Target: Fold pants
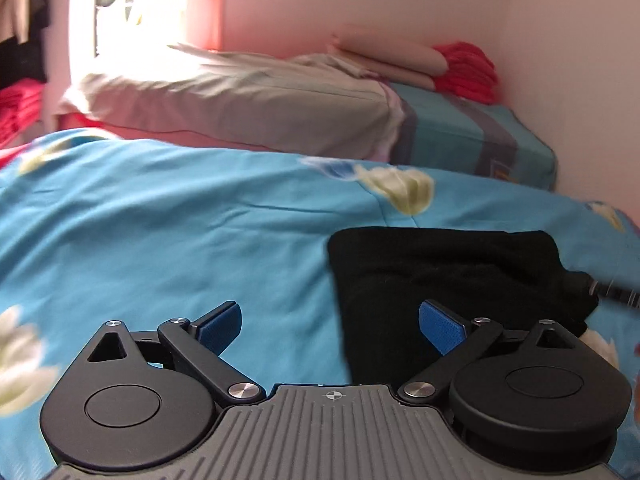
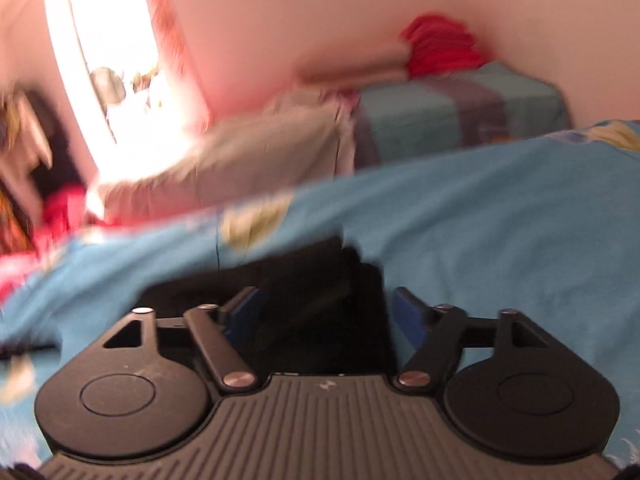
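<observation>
Black soft-fabric pants, already folded into a compact rectangle, lie flat on the light-blue floral bedsheet, lower right of the left wrist view and lower centre of the right wrist view. Left gripper: jaws spread wide, nothing between the blue pads; only the right-hand pad overlaps the pants' left edge in frame, contact unclear. Right gripper: jaws released, wide apart, straddling the pants' right portion, pads not pressing the cloth; view is motion-blurred. Folded grey blanket and red folded cloth stack sit in the upper half, well apart from the pants.

Judgement: fold looks nearly done; the step is letting go or squaring up. To do it well: keep the jaws clear of loose layers, back out low and straight so the top layer isn't dragged, then press the edges flush if a corner sticks out. Risk: a pad snagging fabric undoes the fold.
</observation>
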